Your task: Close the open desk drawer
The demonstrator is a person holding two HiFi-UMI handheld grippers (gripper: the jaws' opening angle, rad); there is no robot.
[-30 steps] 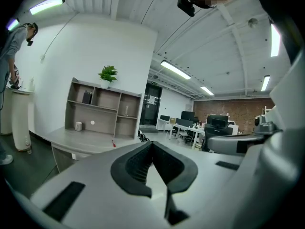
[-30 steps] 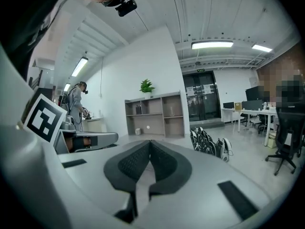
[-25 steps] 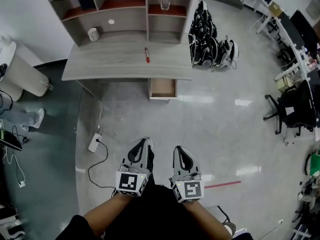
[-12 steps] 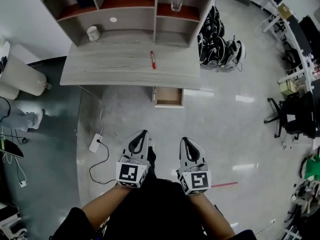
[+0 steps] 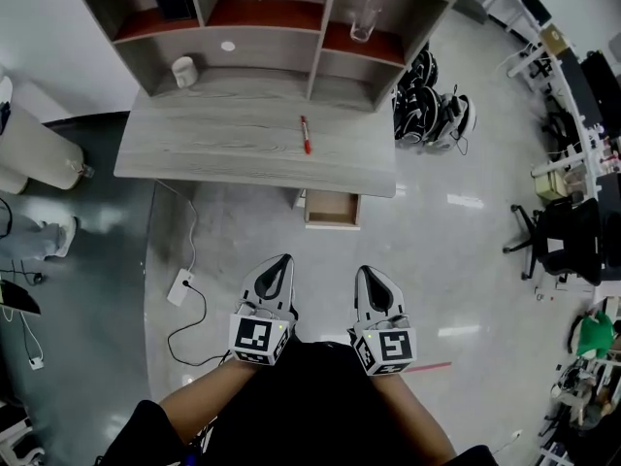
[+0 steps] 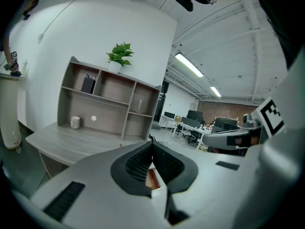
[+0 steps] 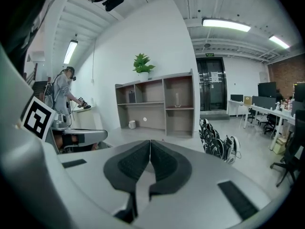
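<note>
A pale, glossy floor (image 5: 291, 231) is seen from the head view, with a grey wood desk (image 5: 252, 149) at the top and a shelf (image 5: 320, 27) standing on it. A red pen (image 5: 306, 134) lies on the desk, a cup (image 5: 183, 70) stands in a lower shelf bay and a glass (image 5: 364, 19) in an upper one. Dark bags (image 5: 432, 105) are heaped on the floor to the right of the desk. The drawer (image 5: 333, 209) is pulled out from under the desk's front edge, towards its right end. The left claw (image 5: 279, 263) and the right claw (image 5: 366, 274) are held side by side over the floor, well apart from the drawer, which lies ahead of them and between their lines.

In the left gripper view the left claw (image 6: 152, 144) is closed with nothing held. The open drawer (image 6: 153, 178) is glimpsed just below the meeting tips, far beyond them. The desk (image 6: 71, 144) lies to the left, a plant (image 6: 120, 55) tops the shelf, and the right claw (image 6: 233, 138) is seen at the right.

In the right gripper view the right claw (image 7: 150, 144) is closed and empty too. The shelf (image 7: 157, 104) stands ahead and the bags (image 7: 217, 144) to the right. The left claw (image 7: 78, 136) is seen at the left, with a person (image 7: 62, 97) beyond it. The drawer cannot be made out here.
</note>
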